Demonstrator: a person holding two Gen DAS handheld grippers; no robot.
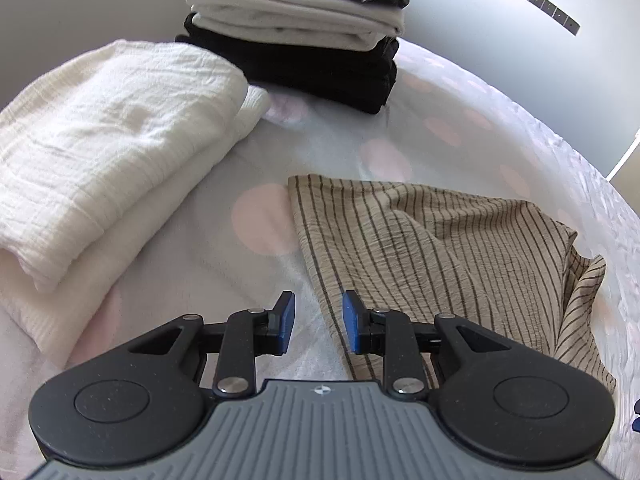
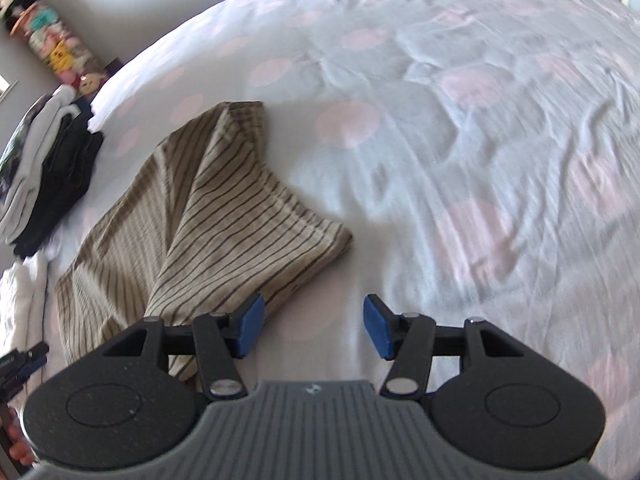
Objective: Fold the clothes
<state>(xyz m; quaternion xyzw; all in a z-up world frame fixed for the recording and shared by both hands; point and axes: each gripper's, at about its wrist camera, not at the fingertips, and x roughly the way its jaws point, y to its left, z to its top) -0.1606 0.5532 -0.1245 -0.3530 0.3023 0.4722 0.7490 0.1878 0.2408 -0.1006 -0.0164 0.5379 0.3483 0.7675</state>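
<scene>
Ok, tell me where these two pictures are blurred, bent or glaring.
Left wrist view: fisheye curves the bedspread; the folded stack and striped garment are fairly sharp; the grey wall has a bright patch. Right wrist view: motion blur smears the bedspread's wrinkles at right, dark vignette in the corners.

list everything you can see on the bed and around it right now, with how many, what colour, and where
Bedspread: one, white with pale pink dots, under everything.
Striped garment: one, beige with dark stripes, rumpled, lying in front of both claws.
Cream folded pile: two crinkled cream pieces stacked, left side in the left wrist view.
Folded stack: one stack, black pieces at the bottom, white above, a dark patterned piece on top, behind the cream pile.
Colourful items: a column by the wall, too blurred to count or name.
Left claw: one, black with blue pads, jaws apart, nothing between them, over the striped garment's edge.
Right claw: one, black with blue pads, jaws wide apart and empty, beside the garment's corner.
</scene>
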